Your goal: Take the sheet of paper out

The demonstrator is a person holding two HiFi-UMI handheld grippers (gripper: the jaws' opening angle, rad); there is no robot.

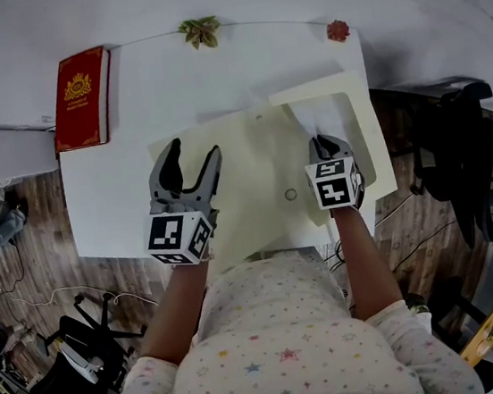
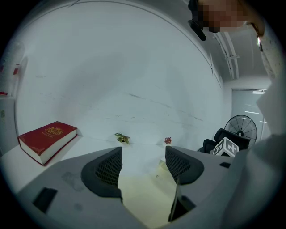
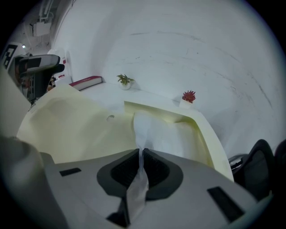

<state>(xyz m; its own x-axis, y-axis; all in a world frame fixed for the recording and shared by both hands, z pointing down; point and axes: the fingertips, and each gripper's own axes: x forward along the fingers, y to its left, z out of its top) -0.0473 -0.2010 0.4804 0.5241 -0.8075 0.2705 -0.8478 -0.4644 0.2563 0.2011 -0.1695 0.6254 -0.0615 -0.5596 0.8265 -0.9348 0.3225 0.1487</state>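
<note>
Pull: I'd draw the sheet of paper (image 3: 156, 134) straight back toward me, slowly, so it doesn't tear or drag the envelope (image 3: 80, 120) along.
Right gripper (image 3: 138, 154): jaws pinched together on the sheet's near edge.
Left gripper (image 2: 142, 163): jaws wide apart, empty, over the envelope. Probably should pin it down.
Sheet: mostly inside the envelope's open mouth, on the white counter (image 1: 167, 76).

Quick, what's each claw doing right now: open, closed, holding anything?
Left claw: open, empty, over the cream envelope.
Right claw: closed on the white sheet of paper.
</note>
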